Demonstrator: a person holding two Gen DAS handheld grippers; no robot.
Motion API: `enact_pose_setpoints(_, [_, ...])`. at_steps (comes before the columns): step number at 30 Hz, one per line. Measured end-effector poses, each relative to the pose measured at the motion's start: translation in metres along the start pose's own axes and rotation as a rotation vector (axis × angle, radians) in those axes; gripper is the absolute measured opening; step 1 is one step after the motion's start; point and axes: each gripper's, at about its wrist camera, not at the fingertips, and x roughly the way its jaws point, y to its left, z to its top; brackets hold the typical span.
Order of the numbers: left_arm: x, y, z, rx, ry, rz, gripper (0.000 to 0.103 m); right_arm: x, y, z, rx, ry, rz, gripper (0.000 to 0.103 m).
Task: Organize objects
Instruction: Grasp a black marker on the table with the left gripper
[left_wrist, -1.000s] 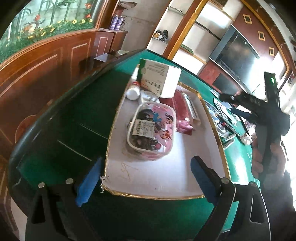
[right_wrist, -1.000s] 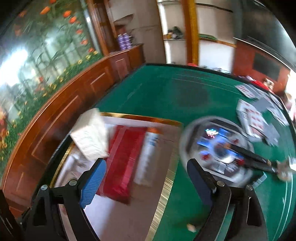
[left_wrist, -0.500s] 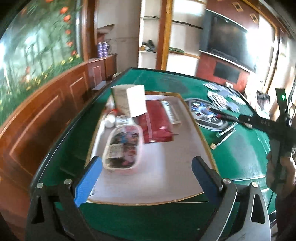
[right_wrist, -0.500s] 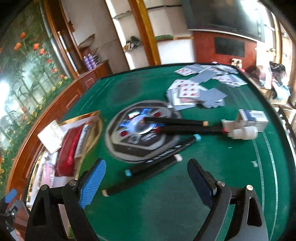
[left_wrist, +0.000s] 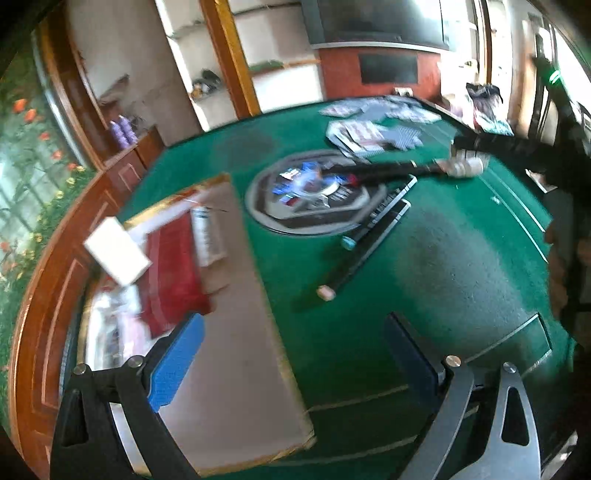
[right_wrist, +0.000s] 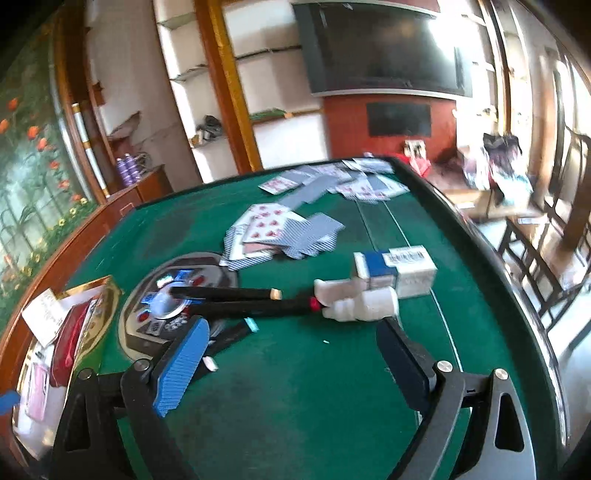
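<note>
A small white bottle (right_wrist: 360, 304) is seen lying on its side on the green felt table (right_wrist: 314, 398), its cap end touching the red-tipped end of a black stick (right_wrist: 255, 308). Just behind the bottle, a blue-and-white box (right_wrist: 395, 271) stands on the felt. A second black stick (right_wrist: 225, 293) lies beside the first, both reaching onto the round dark centre panel (right_wrist: 162, 314). Playing cards (right_wrist: 280, 236) are scattered farther back. To the left, a gold-rimmed tray (left_wrist: 236, 376) is set on the table, holding a red pouch (left_wrist: 173, 273) and a white box (left_wrist: 116, 254); its other contents are too blurred to be named.

The right gripper (right_wrist: 291, 373) is held above the felt with its jaws spread wide and empty, the bottle just ahead of them. The left gripper (left_wrist: 295, 360) is likewise spread and empty, over the tray's edge.

Compared with half a second ago, the right view has been brought closer to the bottle, and the left view has been swung from the tray toward the table's centre.
</note>
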Motion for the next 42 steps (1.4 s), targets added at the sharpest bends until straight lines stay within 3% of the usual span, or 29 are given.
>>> enact_pose_setpoints(4, [0.032, -0.014, 0.016, -0.038, 0.068, -0.075, 0.097, -0.008, -0.009, 0.003, 0.051, -0.01, 0.033, 0.096])
enact_pose_setpoints(6, [0.04, -0.019, 0.024, -0.039, 0.054, -0.065, 0.097, -0.01, -0.01, 0.003, 0.062, -0.011, 0.039, 0.096])
enact_pose_setpoints(10, [0.063, -0.029, 0.037, -0.041, 0.106, -0.111, 0.097, -0.009, -0.012, 0.003, 0.089, 0.002, 0.065, 0.096])
enact_pose_setpoints(13, [0.071, -0.044, 0.039, 0.012, 0.115, -0.103, 0.097, -0.01, -0.013, 0.004, 0.094, 0.001, 0.069, 0.096])
enact_pose_setpoints(17, [0.067, -0.066, 0.028, 0.046, 0.18, -0.279, 0.065, -0.008, -0.015, 0.003, 0.108, 0.01, 0.069, 0.097])
enact_pose_setpoints(24, [0.069, -0.073, 0.033, 0.04, 0.143, -0.22, 0.061, -0.001, -0.022, 0.0, 0.158, 0.044, 0.088, 0.097])
enact_pose_setpoints(31, [0.069, -0.097, 0.042, 0.128, 0.066, -0.167, 0.061, 0.001, -0.022, -0.001, 0.164, 0.051, 0.082, 0.097])
enact_pose_setpoints(34, [0.07, -0.105, 0.042, 0.141, 0.01, -0.101, 0.075, 0.002, -0.021, -0.002, 0.156, 0.053, 0.073, 0.097])
enact_pose_setpoints(36, [0.07, -0.105, 0.041, 0.14, -0.002, -0.097, 0.076, 0.004, -0.022, -0.003, 0.161, 0.058, 0.07, 0.097])
enact_pose_setpoints(37, [0.07, -0.103, 0.041, 0.136, 0.006, -0.118, 0.073, 0.005, -0.023, -0.002, 0.164, 0.061, 0.07, 0.097])
enact_pose_setpoints(38, [0.07, -0.1, 0.042, 0.119, 0.023, -0.171, 0.055, 0.006, -0.024, -0.003, 0.169, 0.065, 0.071, 0.097])
enact_pose_setpoints(39, [0.069, -0.097, 0.042, 0.103, 0.037, -0.224, 0.025, 0.007, -0.024, -0.003, 0.171, 0.068, 0.07, 0.097])
enact_pose_setpoints(40, [0.068, -0.095, 0.041, 0.096, 0.046, -0.24, 0.015, 0.007, -0.024, -0.004, 0.169, 0.067, 0.064, 0.097])
enact_pose_setpoints(42, [0.064, -0.092, 0.036, 0.086, 0.042, -0.244, 0.014, 0.008, -0.023, -0.004, 0.155, 0.062, 0.055, 0.097])
